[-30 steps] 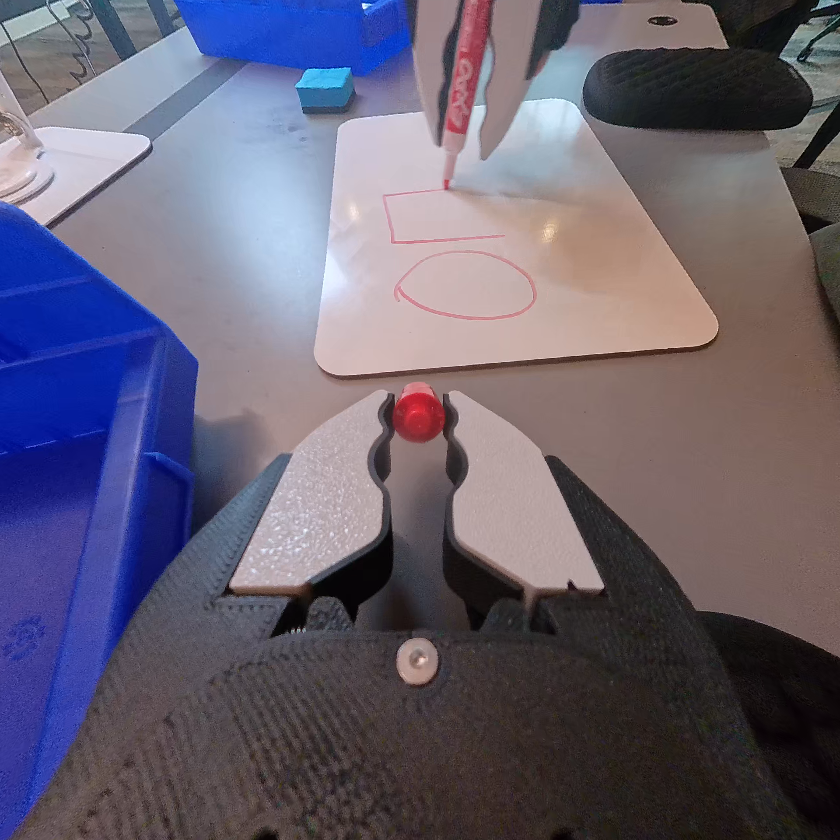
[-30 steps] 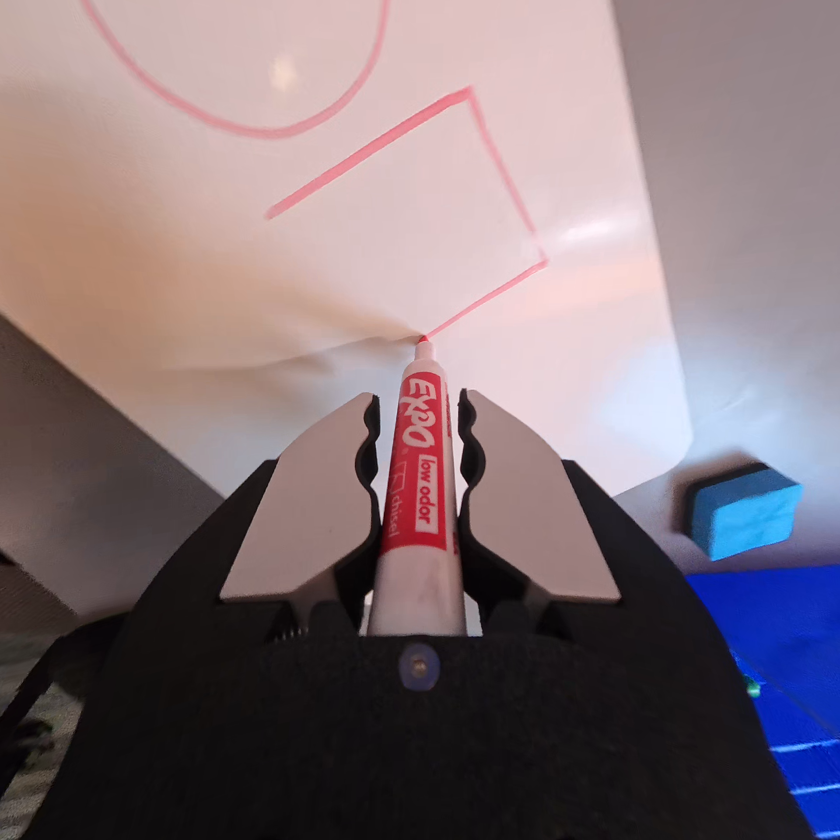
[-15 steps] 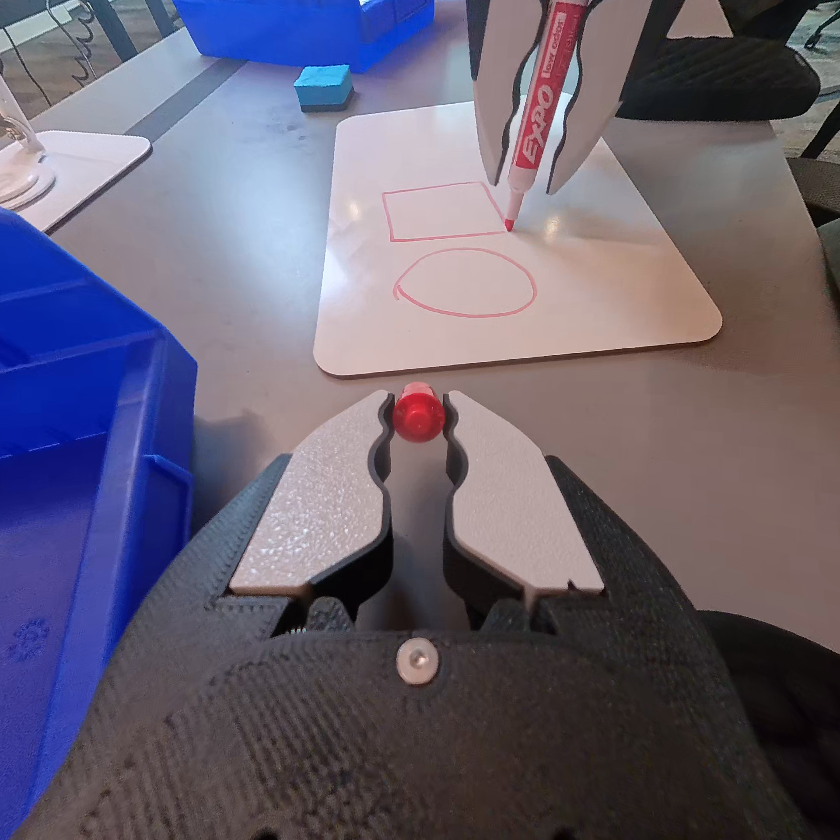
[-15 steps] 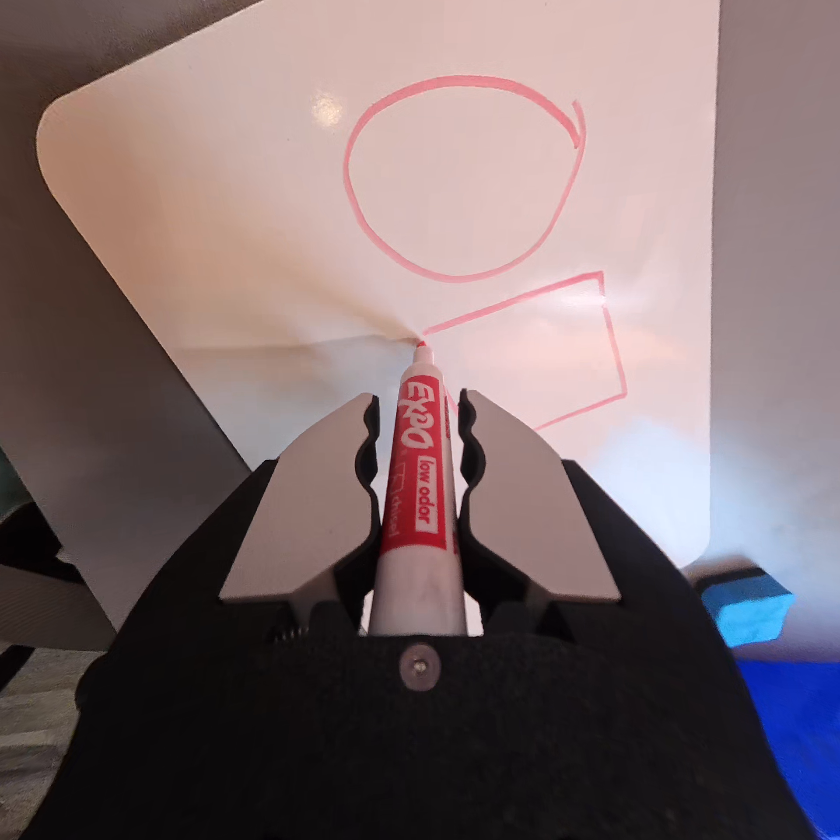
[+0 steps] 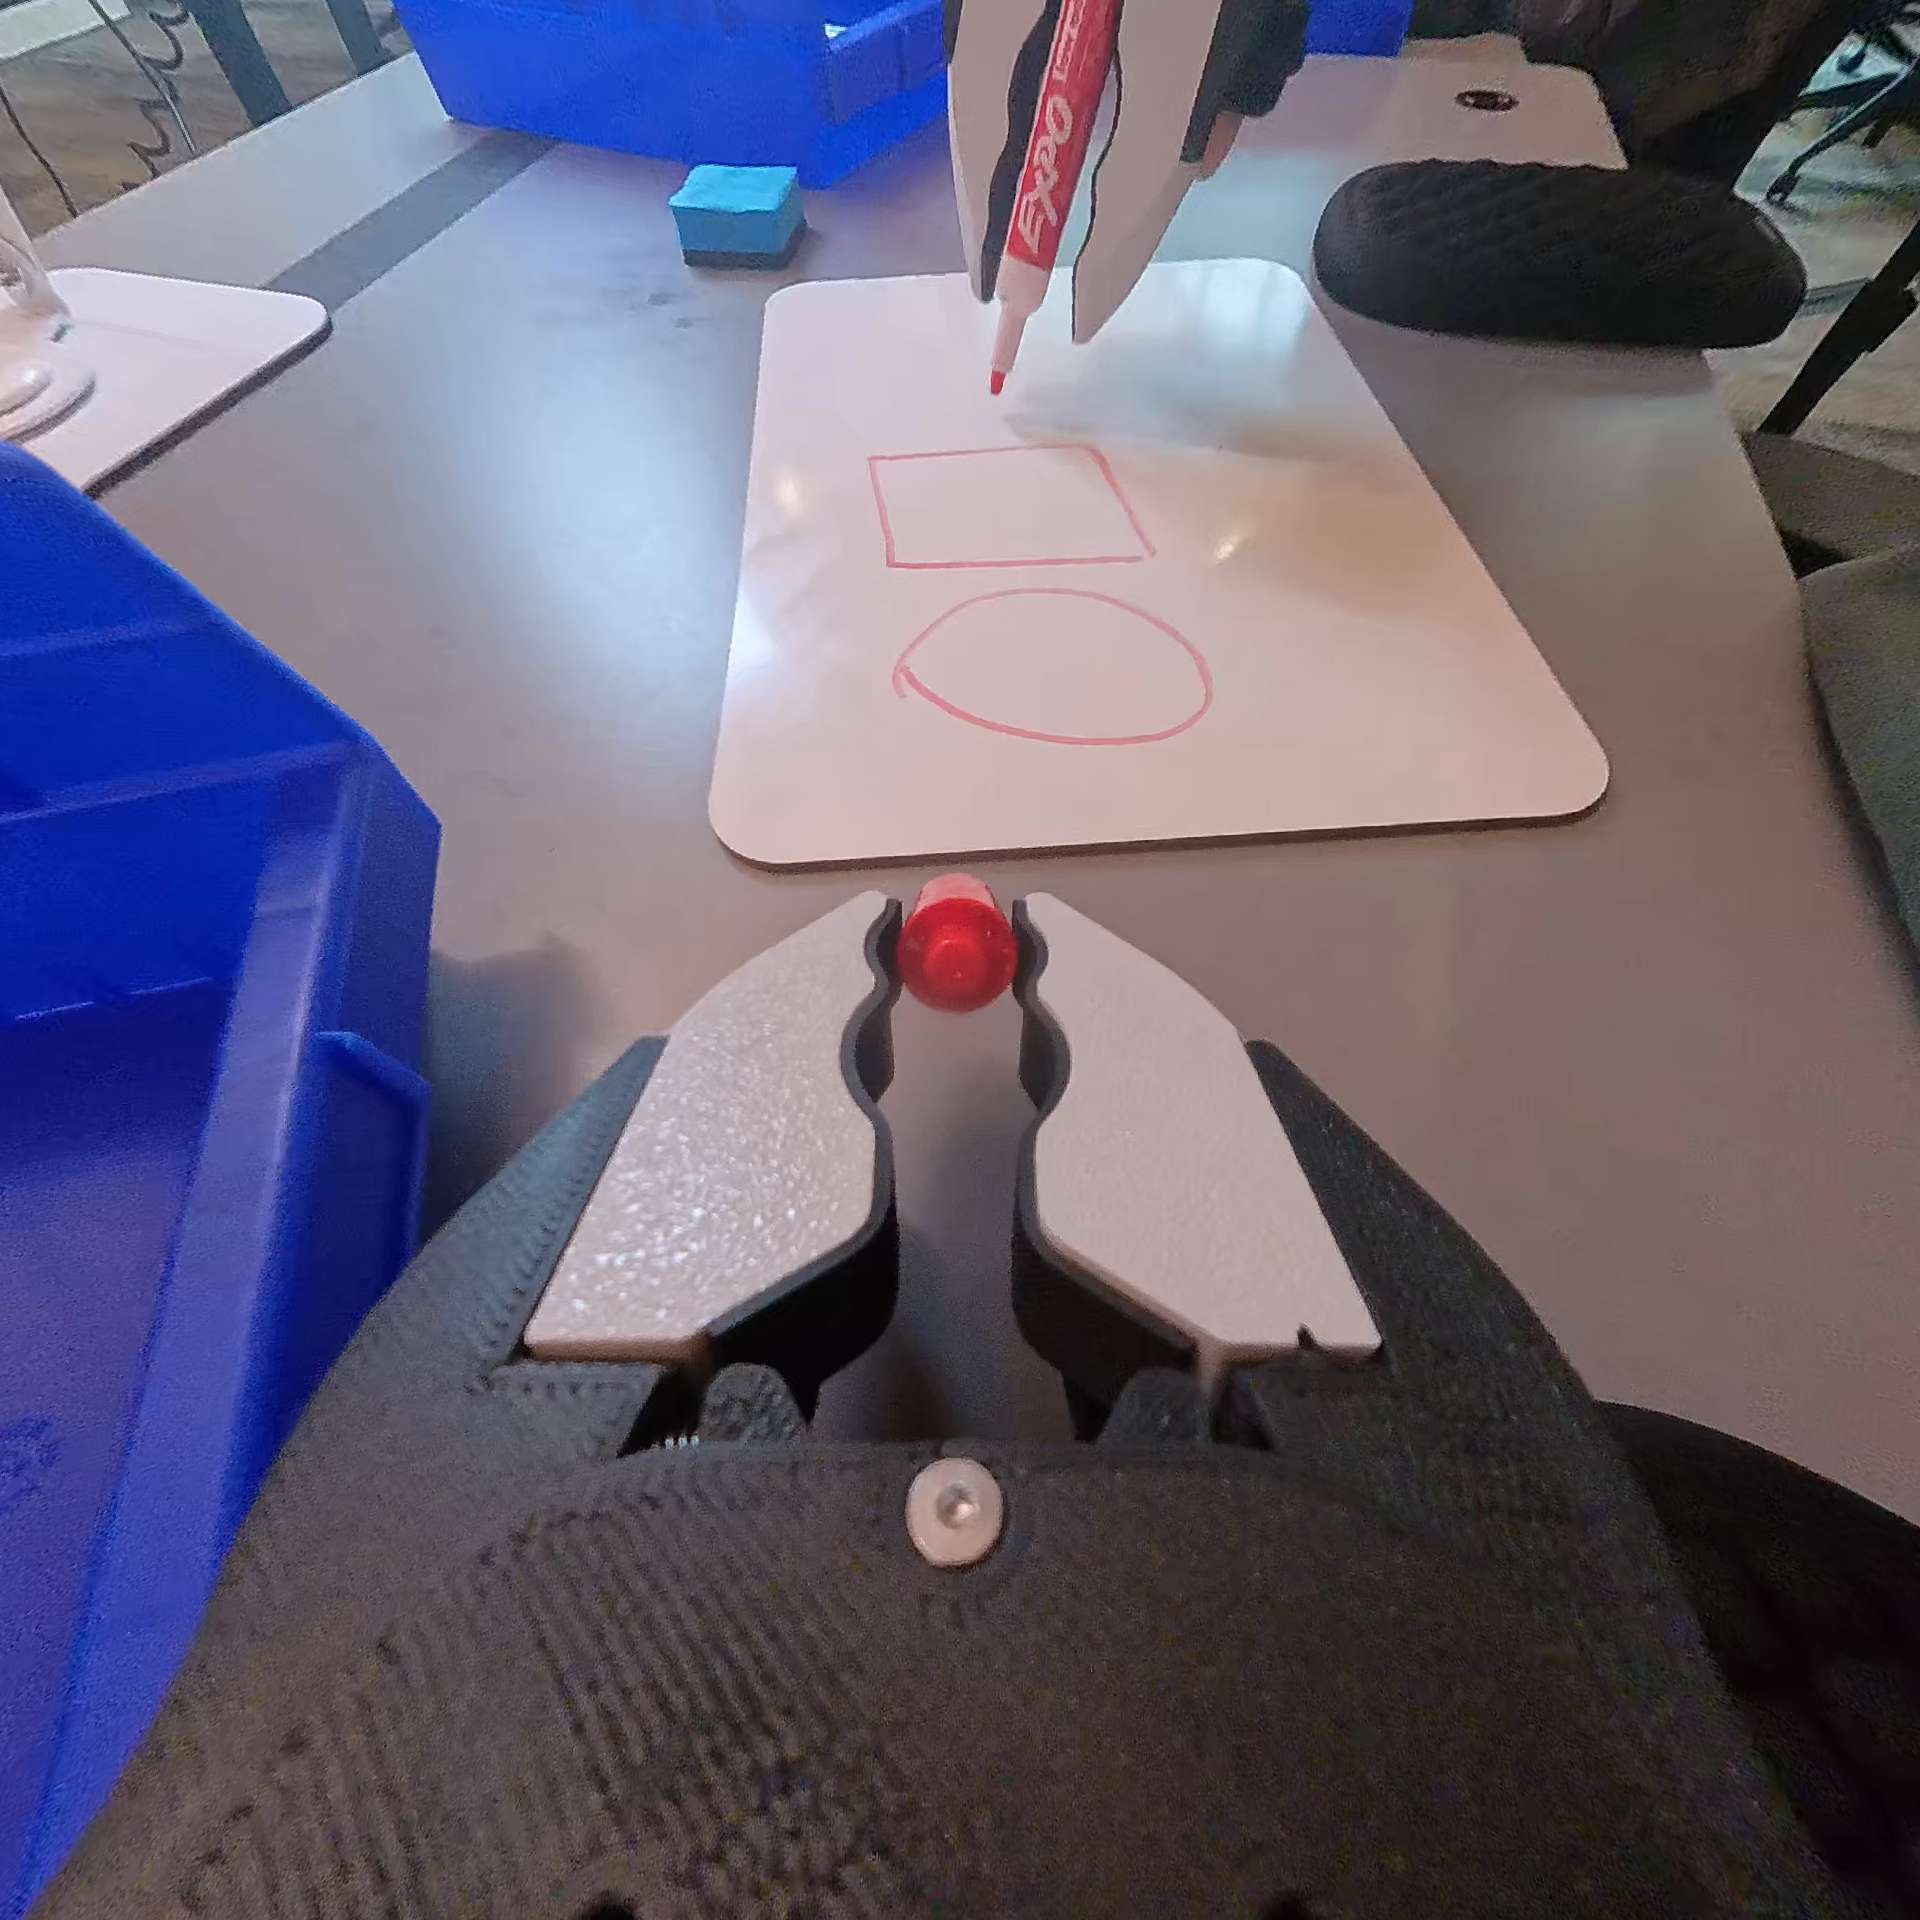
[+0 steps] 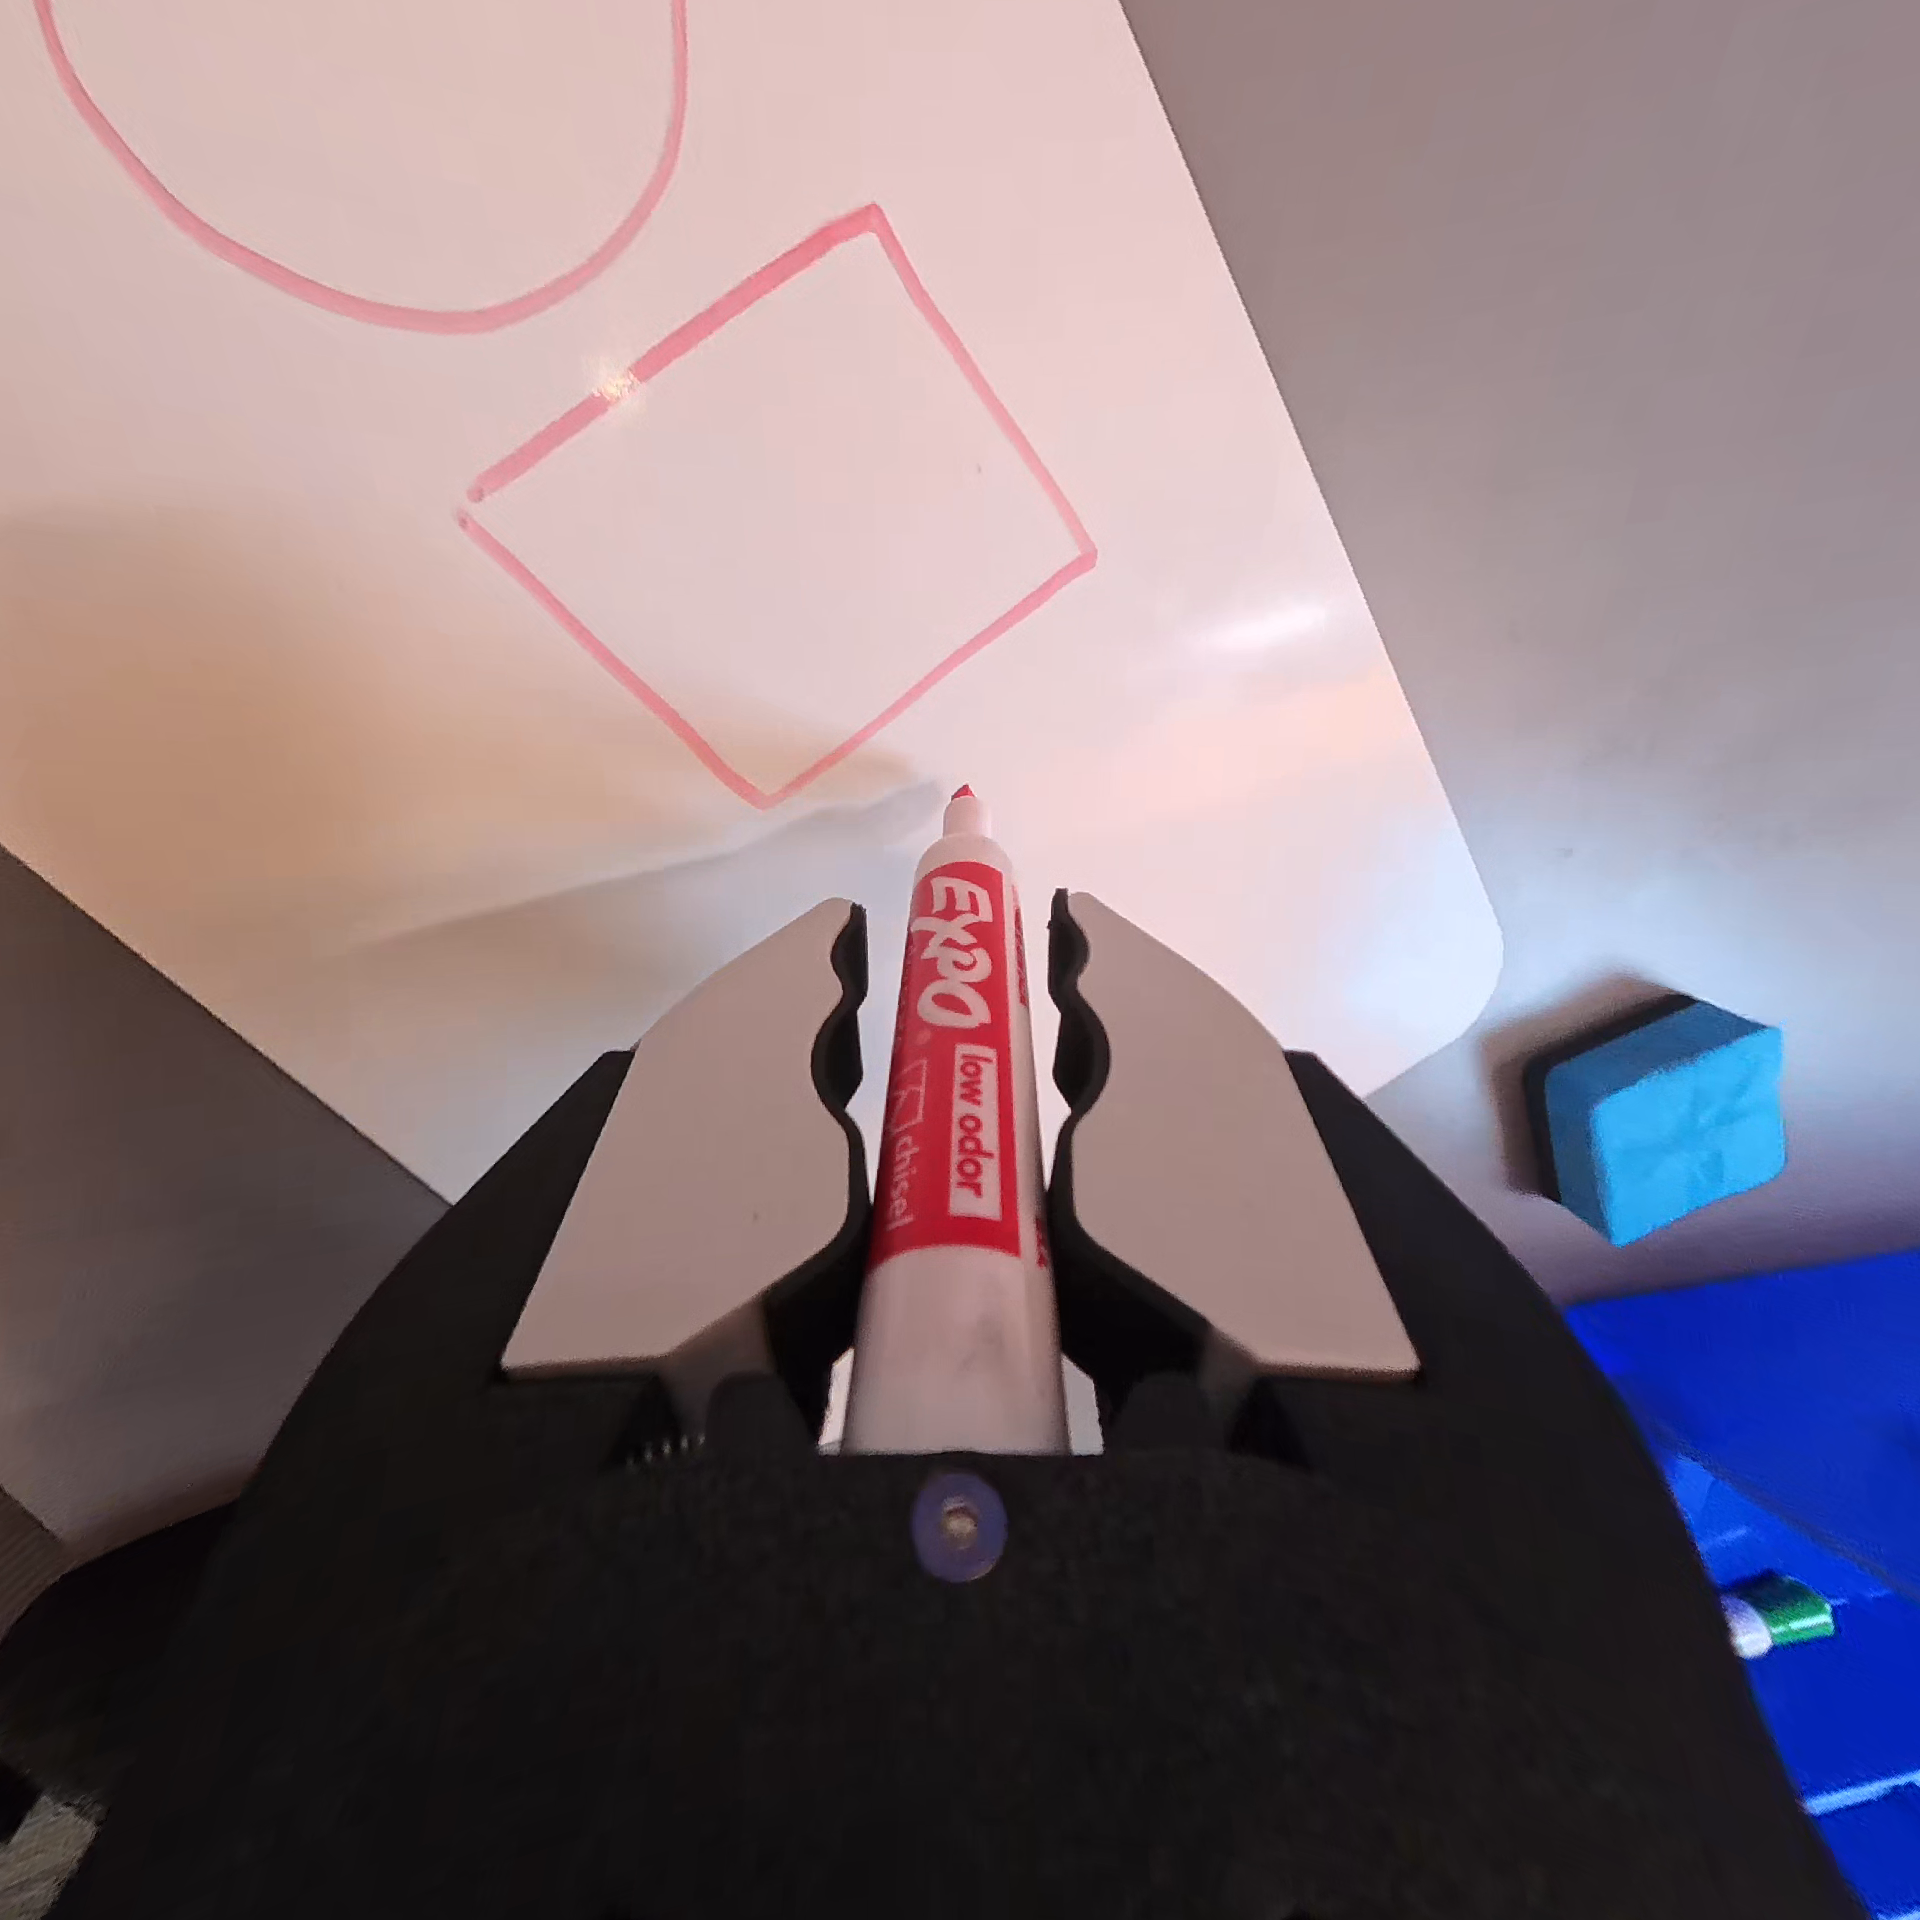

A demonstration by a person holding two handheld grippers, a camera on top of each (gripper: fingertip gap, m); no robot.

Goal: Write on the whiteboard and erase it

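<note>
Both views bright, sharp at centre. Wide-angle bending toward frame edges. Glare spots on glossy white rectangular whiteboard (image 5: 1299,623), centre of left wrist view. Soft marker shadow at right wrist view centre. Saturated blue plastic bin (image 5: 156,935) slightly soft, left edge.

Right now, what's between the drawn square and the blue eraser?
Only bare whiteboard and grey table on the surface. In the left wrist view the marker tip hangs above that stretch, lifted clear past the square, eraser beyond.

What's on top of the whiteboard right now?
On the whiteboard: a red square and a red circle. The marker in the right claw hovers above. Its far edge is partly covered.
</note>
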